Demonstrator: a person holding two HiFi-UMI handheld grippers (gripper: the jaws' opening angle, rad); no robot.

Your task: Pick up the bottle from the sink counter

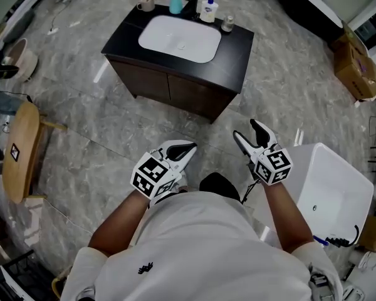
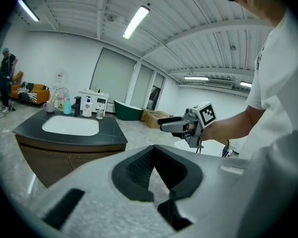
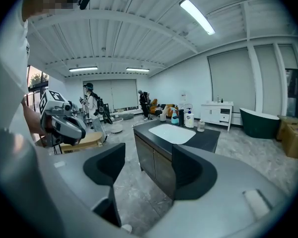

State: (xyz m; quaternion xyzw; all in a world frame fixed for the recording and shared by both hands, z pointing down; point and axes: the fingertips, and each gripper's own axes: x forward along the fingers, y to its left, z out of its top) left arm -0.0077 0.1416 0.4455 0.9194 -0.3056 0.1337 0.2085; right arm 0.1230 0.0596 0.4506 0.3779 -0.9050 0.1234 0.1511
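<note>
Nearest you, your left gripper [image 1: 180, 150] has its jaws together on nothing. Your right gripper [image 1: 246, 130] stands wide apart, also empty. The white plastic pump bottle with a blue label [image 1: 208, 9], probably your target, stands upright at twelve o'clock on the far rim of the black sink counter [image 1: 238, 50], well apart from both grippers. Step round closer, lead with the right gripper, and grip low on the body, below the pump. Mind the teal bottle [image 1: 175, 2] at its nine o'clock, past the black tap [image 1: 191, 2].
</note>
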